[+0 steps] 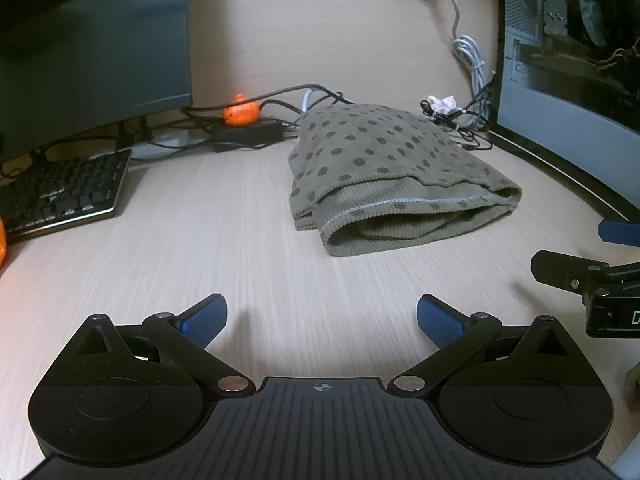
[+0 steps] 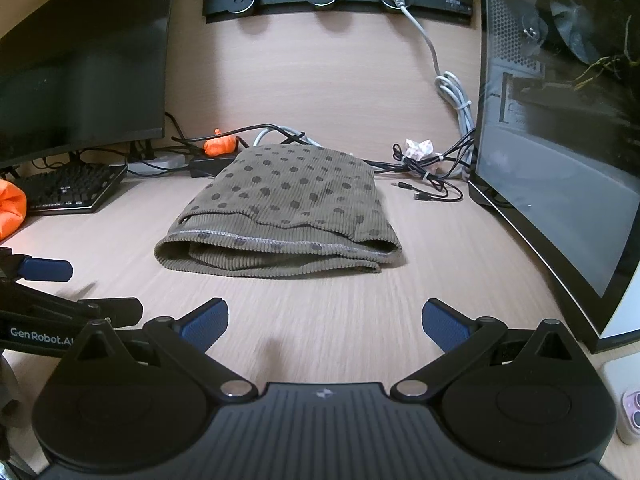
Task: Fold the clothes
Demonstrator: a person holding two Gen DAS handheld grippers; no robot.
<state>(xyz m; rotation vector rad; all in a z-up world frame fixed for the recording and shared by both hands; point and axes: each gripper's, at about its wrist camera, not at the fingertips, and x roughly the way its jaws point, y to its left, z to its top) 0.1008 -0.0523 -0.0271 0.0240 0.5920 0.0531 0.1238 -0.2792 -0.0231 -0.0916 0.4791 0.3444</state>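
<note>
My left gripper (image 1: 322, 322) and right gripper (image 2: 325, 324) gape wide, empty; the folded olive dotted corduroy garment (image 2: 286, 216) at twelve o'clock hides, perhaps, its inner layers.

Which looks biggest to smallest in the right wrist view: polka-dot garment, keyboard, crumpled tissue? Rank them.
1. Polka-dot garment, folded on the desk, by far the largest.
2. Keyboard, though the view shows only part of it and it lies farther back.
3. Crumpled tissue, smallest; it sits farthest back, so nearness exaggerates the gap.
</note>
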